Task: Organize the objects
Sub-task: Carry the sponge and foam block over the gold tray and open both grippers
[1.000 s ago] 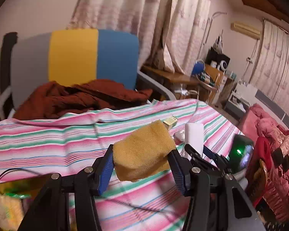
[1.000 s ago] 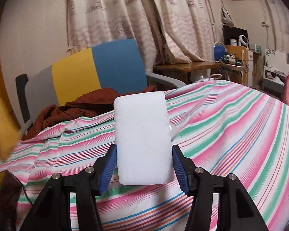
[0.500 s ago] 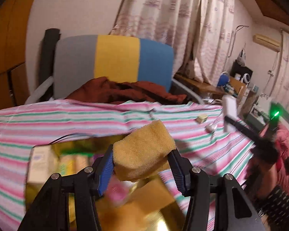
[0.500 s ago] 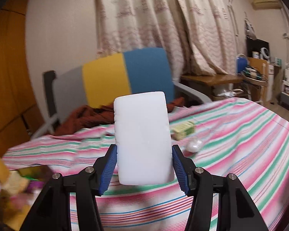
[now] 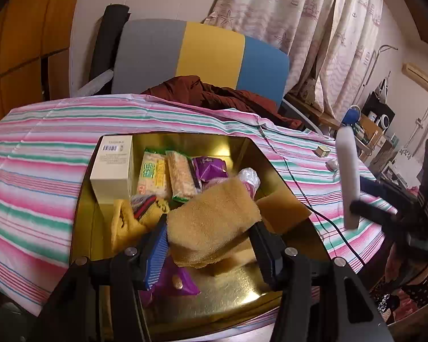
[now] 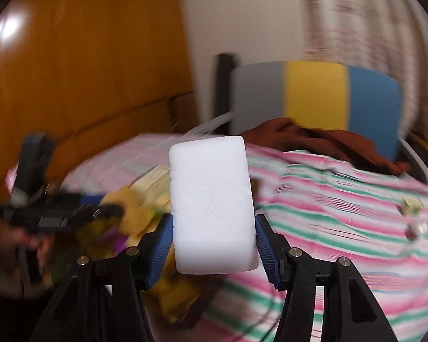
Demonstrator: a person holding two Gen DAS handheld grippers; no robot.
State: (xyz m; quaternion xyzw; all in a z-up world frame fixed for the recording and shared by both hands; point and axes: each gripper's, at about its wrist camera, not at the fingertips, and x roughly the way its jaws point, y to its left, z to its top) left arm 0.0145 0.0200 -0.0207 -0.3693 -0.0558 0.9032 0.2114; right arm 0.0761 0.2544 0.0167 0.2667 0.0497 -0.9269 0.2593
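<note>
My left gripper (image 5: 209, 235) is shut on a yellow sponge (image 5: 214, 218) and holds it just over a shiny gold tin (image 5: 242, 145). The tin holds a cream box (image 5: 112, 171), snack packets (image 5: 168, 176) and purple wrappers (image 5: 209, 169). My right gripper (image 6: 212, 240) is shut on a white foam block (image 6: 212, 208), upright between the blue pads. In the left wrist view that white block (image 5: 348, 176) hangs above the table to the right of the tin. The right wrist view is blurred; the left gripper (image 6: 71, 212) shows at its left over the tin.
A pink, green and white striped cloth (image 5: 42, 154) covers the table. A black cable (image 5: 328, 222) runs across it right of the tin. A small cube (image 5: 323, 151) and a pale round thing (image 5: 331, 164) lie further right. Behind stands a grey, yellow and blue chair (image 5: 208, 54) with brown clothing (image 5: 214, 94).
Both grippers swung left across the table. The left one with the sponge came down over the gold tin; the right one with the white block followed and rolled, its view now blurred.
</note>
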